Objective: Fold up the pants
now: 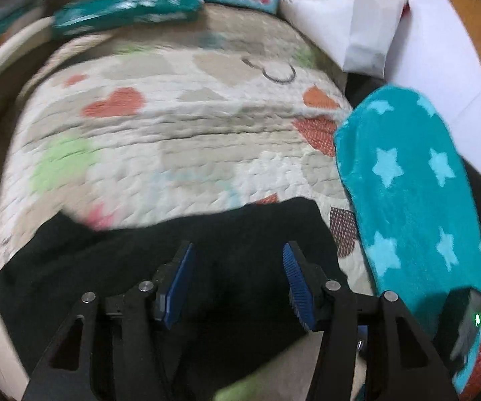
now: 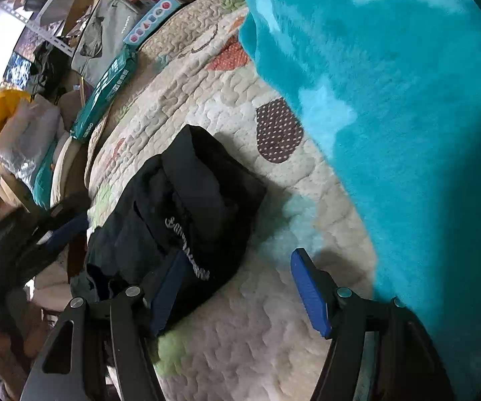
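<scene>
Both grippers' ribbed blue fingers (image 2: 310,292) apart, empty | black pants (image 2: 187,214) bunched | quilted mat (image 2: 273,317) | fuzzy star-print teal sleeve (image 1: 407,183)

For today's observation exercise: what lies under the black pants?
The black pants lie bunched on a quilted mat printed with hearts, which shows all round them. The patch of mat directly beneath them is covered, so anything there cannot be seen.

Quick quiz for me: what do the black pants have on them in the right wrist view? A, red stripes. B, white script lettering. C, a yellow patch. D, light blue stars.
B: the folded black pants lying on the quilt carry a line of white script lettering; the light stars sit on the teal blanket instead.
</scene>
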The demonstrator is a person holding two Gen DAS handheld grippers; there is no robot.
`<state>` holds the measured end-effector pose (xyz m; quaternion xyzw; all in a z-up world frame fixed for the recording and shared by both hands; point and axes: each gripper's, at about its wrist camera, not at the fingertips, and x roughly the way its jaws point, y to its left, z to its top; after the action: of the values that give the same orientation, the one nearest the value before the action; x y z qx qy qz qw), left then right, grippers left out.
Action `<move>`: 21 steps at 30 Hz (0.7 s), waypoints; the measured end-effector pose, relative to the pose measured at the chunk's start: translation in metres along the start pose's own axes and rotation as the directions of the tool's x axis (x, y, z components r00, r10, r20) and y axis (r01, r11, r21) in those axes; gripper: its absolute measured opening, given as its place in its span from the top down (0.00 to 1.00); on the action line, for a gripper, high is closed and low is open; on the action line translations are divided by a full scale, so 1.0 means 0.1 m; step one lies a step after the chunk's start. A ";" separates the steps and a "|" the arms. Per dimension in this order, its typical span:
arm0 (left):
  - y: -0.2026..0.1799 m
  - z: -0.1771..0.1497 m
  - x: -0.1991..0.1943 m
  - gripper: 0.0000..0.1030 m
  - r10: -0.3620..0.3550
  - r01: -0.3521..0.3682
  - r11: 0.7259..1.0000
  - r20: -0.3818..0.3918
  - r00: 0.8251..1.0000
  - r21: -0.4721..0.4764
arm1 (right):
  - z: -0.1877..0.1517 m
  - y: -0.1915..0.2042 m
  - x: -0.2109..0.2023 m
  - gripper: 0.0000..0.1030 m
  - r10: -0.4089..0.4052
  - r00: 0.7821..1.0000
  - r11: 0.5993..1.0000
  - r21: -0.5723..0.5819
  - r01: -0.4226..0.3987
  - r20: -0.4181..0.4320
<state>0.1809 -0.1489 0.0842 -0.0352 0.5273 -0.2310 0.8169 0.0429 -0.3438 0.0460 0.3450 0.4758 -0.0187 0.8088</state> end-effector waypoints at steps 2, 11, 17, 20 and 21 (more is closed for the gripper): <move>-0.13 0.16 0.26 0.48 -0.028 0.029 0.999 -0.042 0.999 0.031 | 0.03 0.02 0.11 0.31 0.003 1.000 1.000 0.000 -0.003 0.002; -0.71 0.44 1.10 0.47 -0.015 0.086 0.959 -0.254 0.967 0.271 | 0.13 0.12 0.33 0.30 -0.001 1.000 0.999 -0.043 0.002 0.019; -0.83 0.28 0.93 0.86 0.071 0.014 0.916 -0.198 0.978 0.400 | 0.10 0.27 0.29 0.69 0.003 1.000 0.993 -0.117 -0.002 0.013; -0.71 0.24 0.65 0.89 0.057 0.002 0.930 -0.150 0.987 0.368 | 0.05 0.49 0.15 0.74 0.008 0.998 0.976 -0.217 0.005 0.061; -0.66 0.23 0.56 0.89 0.049 0.001 0.935 -0.134 0.990 0.354 | 0.03 0.56 0.11 0.74 0.014 0.997 0.969 -0.246 0.004 0.074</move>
<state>0.1977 -0.2356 0.0672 0.1350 0.5339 -0.3138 0.7735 0.0708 -0.2997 0.0683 0.2425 0.4430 0.0294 0.8626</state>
